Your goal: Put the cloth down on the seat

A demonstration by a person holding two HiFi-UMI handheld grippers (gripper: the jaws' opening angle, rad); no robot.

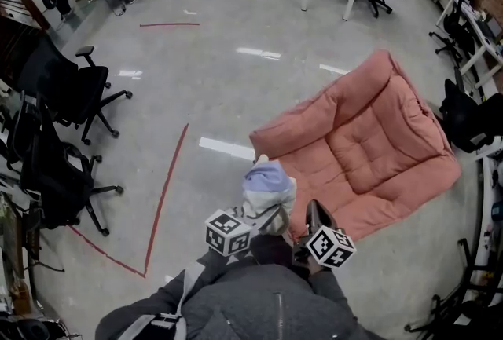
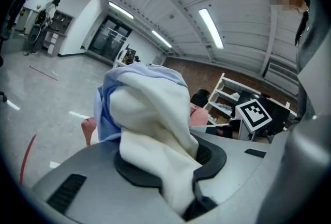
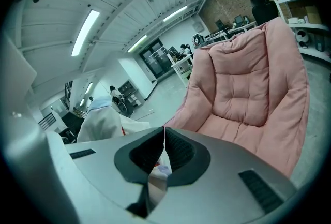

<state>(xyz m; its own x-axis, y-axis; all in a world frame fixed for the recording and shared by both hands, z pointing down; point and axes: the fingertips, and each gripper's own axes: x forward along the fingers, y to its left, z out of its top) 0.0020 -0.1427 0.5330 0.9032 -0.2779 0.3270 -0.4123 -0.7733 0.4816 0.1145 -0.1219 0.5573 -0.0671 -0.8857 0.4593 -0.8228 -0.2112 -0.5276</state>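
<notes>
Cloth (image 1: 267, 183), a white and pale-blue bundle, is bunched up in the air just beside the near corner of the pink cushioned seat (image 1: 377, 142), not lying on it. The left gripper (image 2: 170, 163) has its jaws part-way closed on a thick fold of the fabric. The right gripper (image 3: 163, 151), closer to the seat, has its jaws almost together, pinching a thin edge of the same cloth.

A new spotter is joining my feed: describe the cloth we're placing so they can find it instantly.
Find the big pink quilted seat on the grey floor. At its near left corner, the left gripper holds up a bunched cloth. It is cream-white wrapped in pale blue, unlike the pink seat and black office chairs around.
</notes>
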